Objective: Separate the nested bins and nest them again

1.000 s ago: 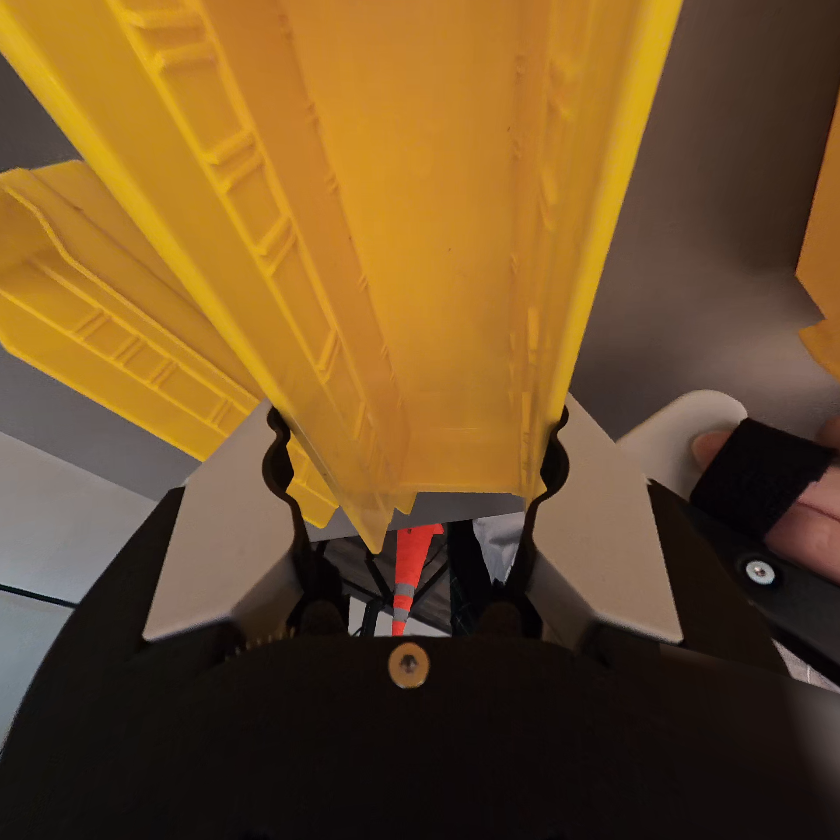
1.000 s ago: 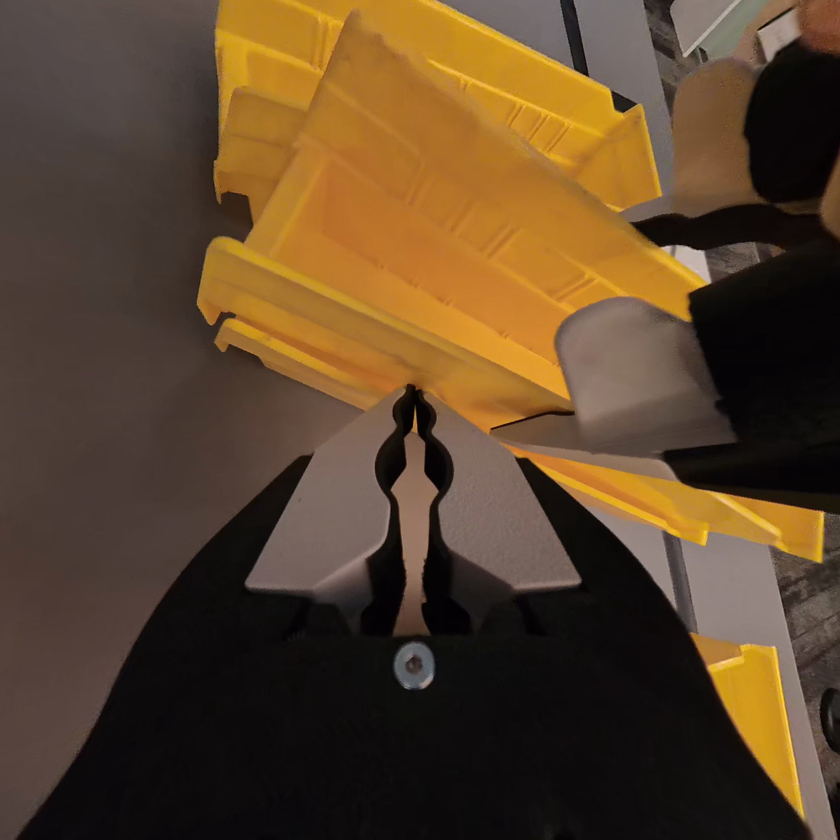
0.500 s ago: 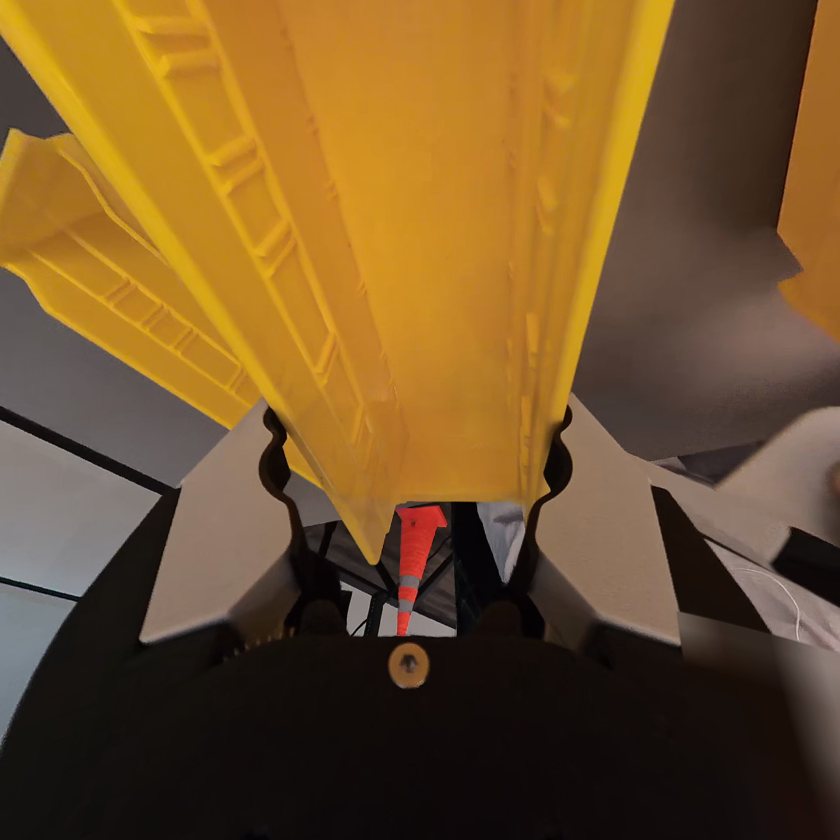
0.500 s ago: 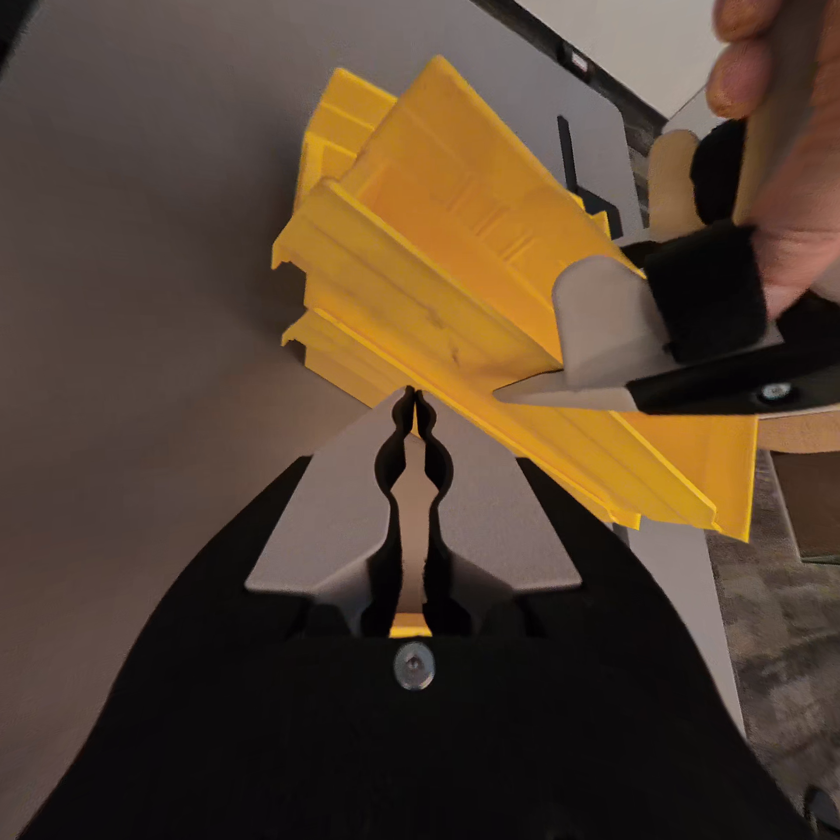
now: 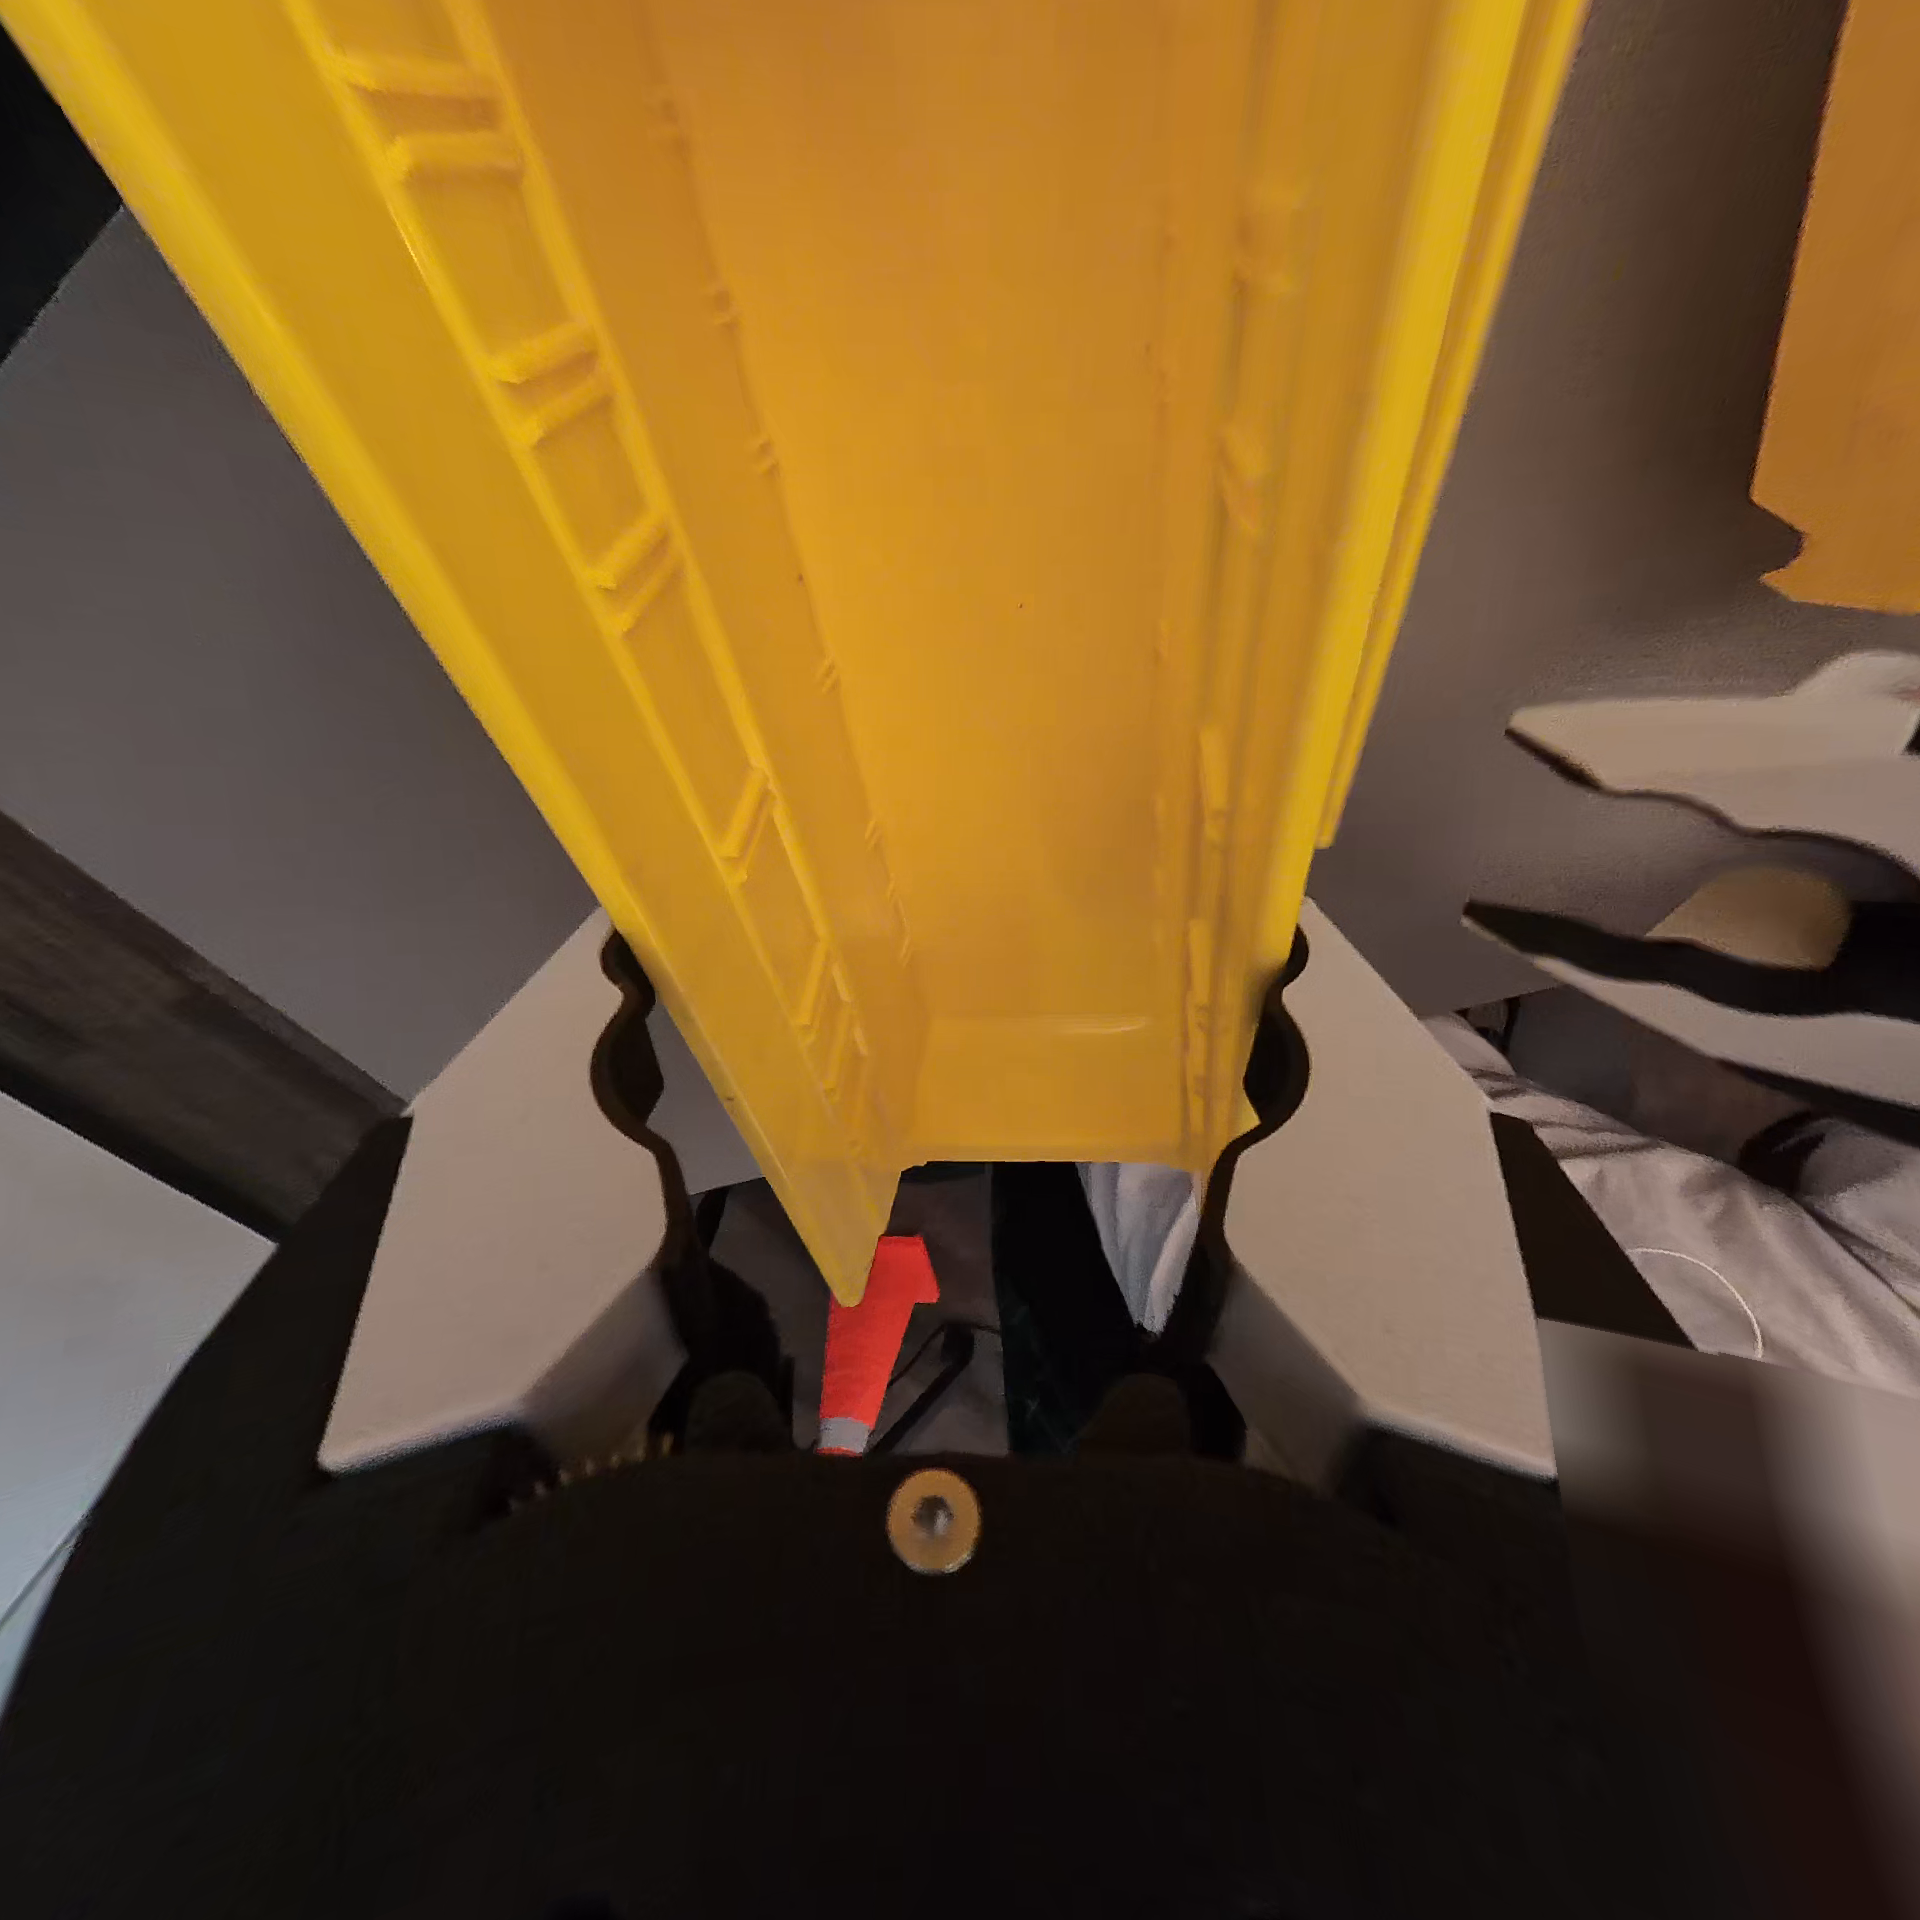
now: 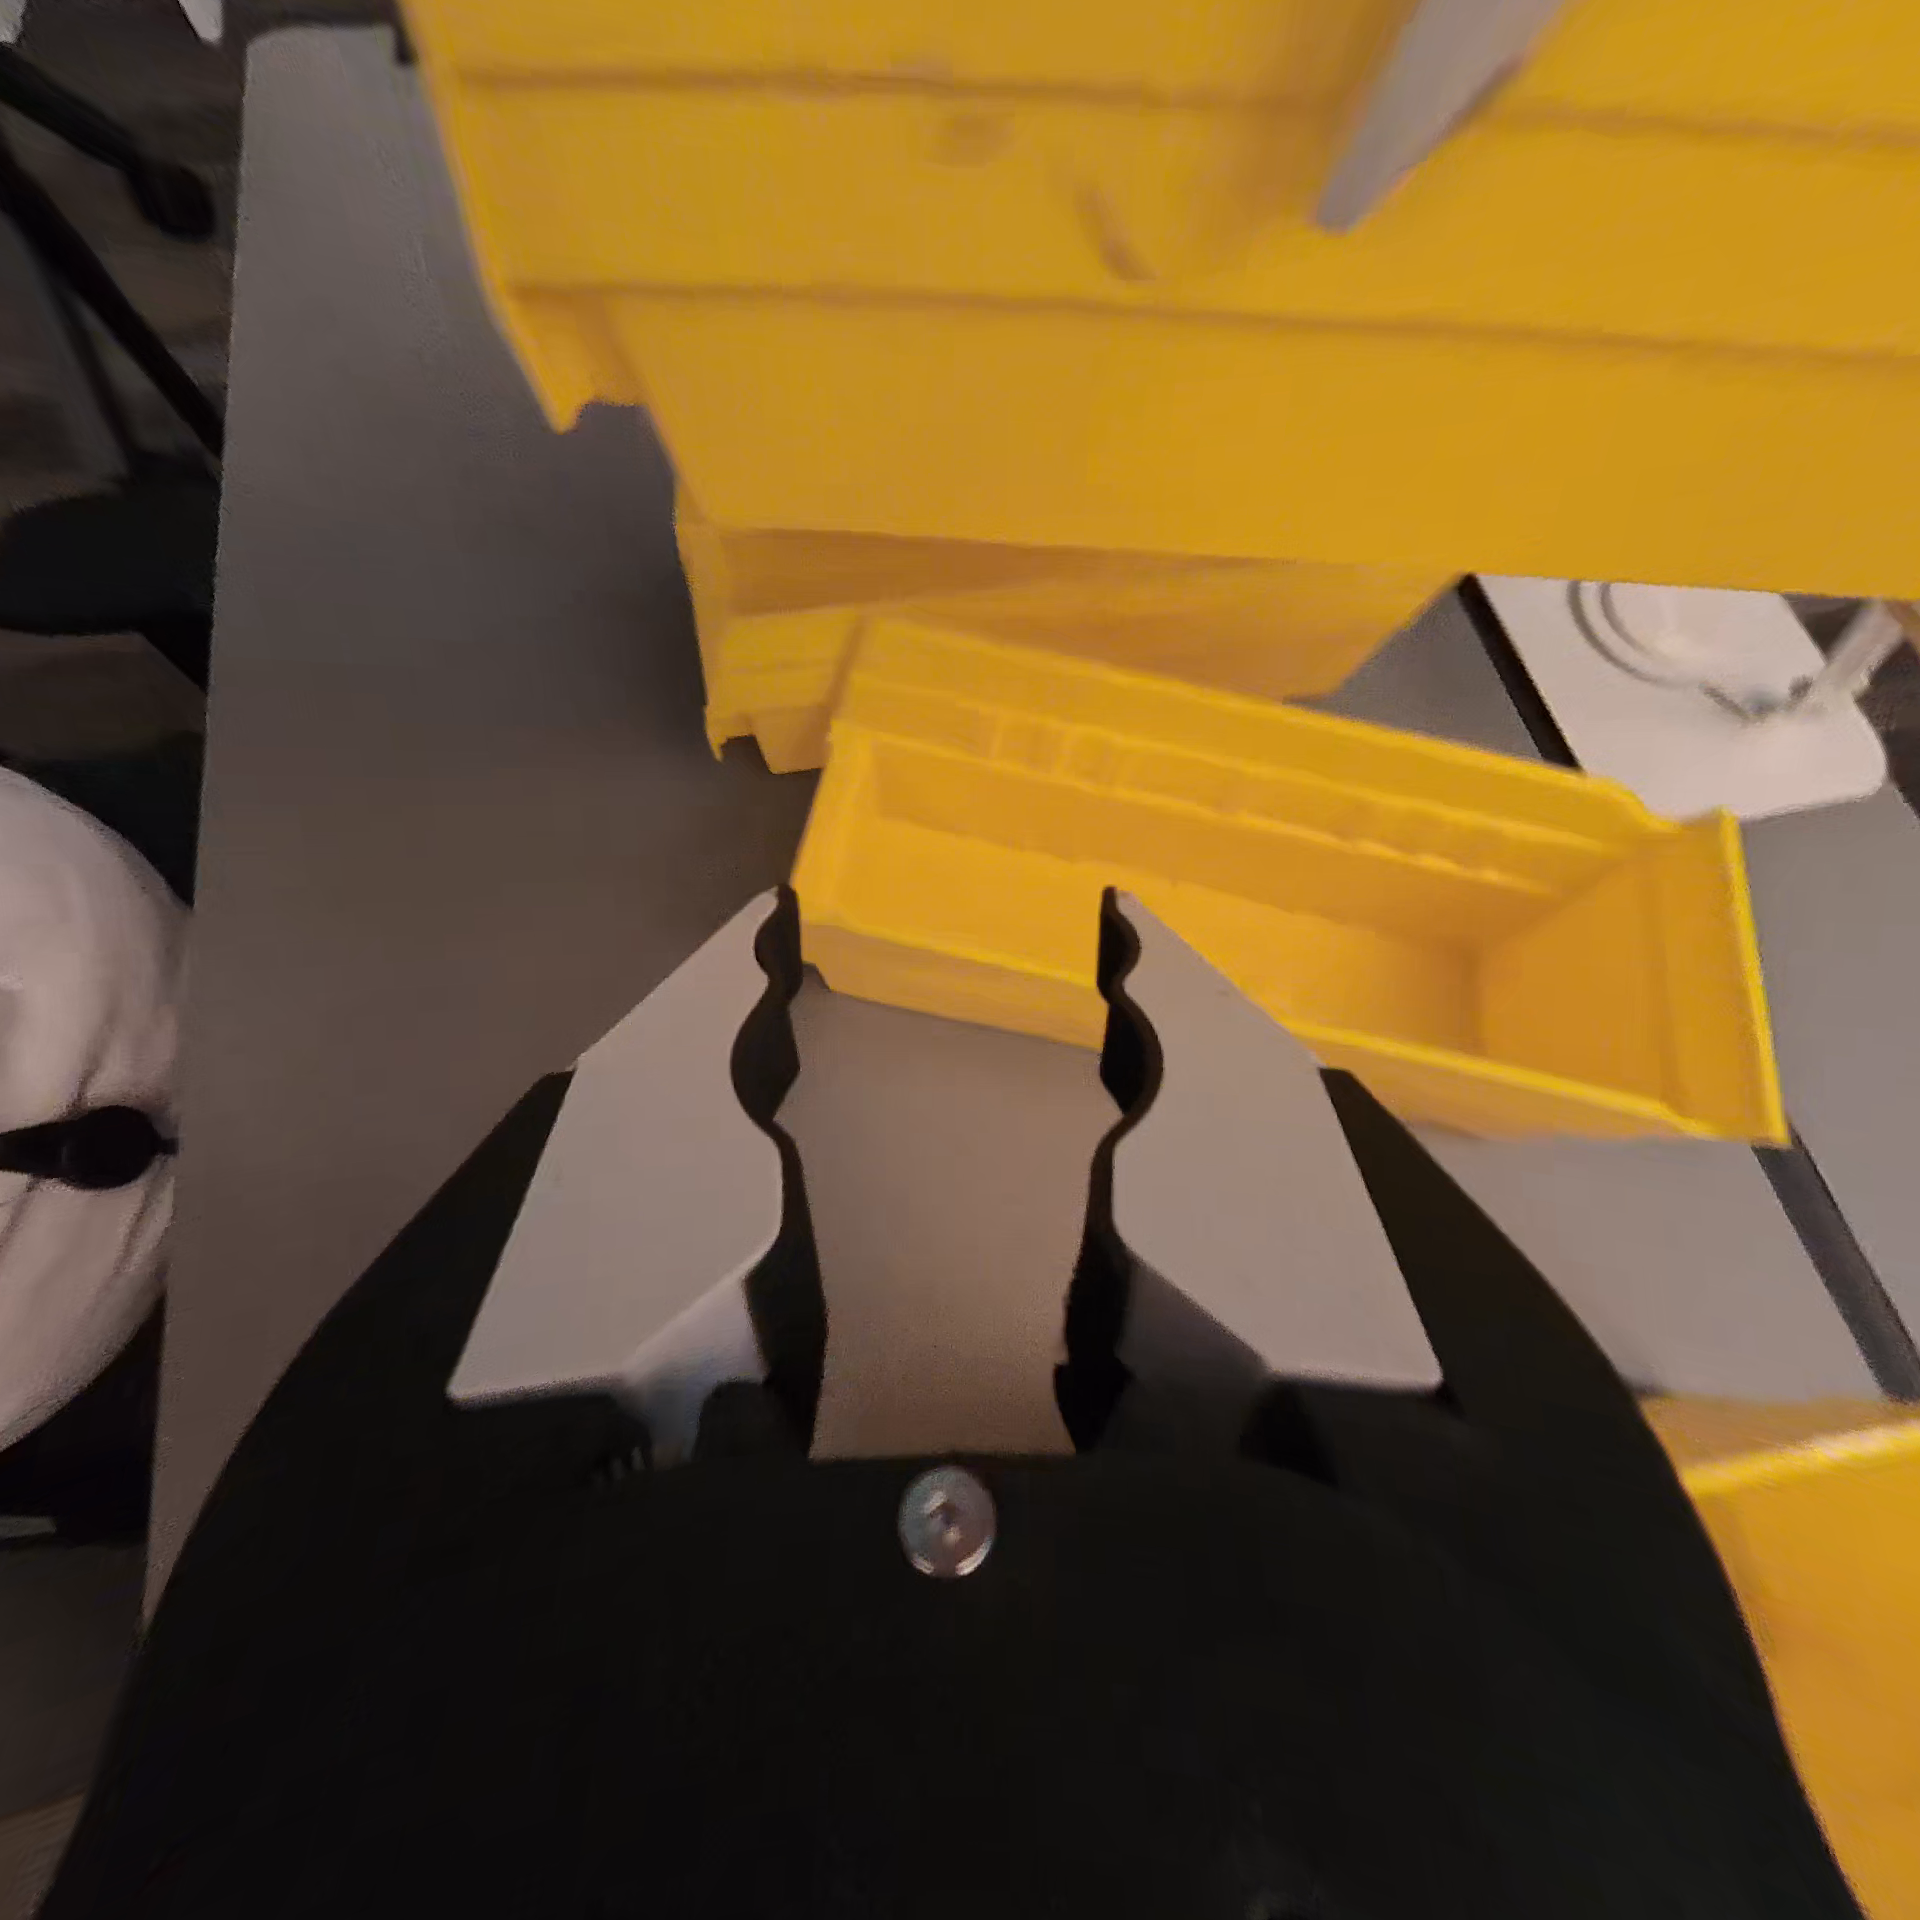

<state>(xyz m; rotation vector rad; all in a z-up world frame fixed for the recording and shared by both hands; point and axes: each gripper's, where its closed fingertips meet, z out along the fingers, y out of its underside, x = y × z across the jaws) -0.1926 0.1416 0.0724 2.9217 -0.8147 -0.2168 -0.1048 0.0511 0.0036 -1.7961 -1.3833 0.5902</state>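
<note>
My left gripper (image 5: 953,935) is shut across the width of a long yellow bin (image 5: 987,520), with both pads pressed on its side walls, and holds it off the table. In the right wrist view this held bin (image 6: 1143,416) hangs above the table, with a left finger (image 6: 1423,104) on it. A smaller yellow bin (image 6: 1299,935) lies open side up on the grey table (image 6: 416,727). My right gripper (image 6: 945,904) is open at this bin's near corner, and its pads do not press on it. It also shows open in the left wrist view (image 5: 1714,852).
Another yellow bin (image 6: 1818,1610) sits at the lower right, and one shows in the left wrist view (image 5: 1860,312) at the top right. A white object (image 6: 1662,707) lies past the table's right edge. An orange cone (image 5: 873,1340) stands on the floor below.
My right gripper was shut at a bin's rim and has now opened and swung around. A separated bin now lies on the table before it. My left gripper keeps its hold on its bin.
</note>
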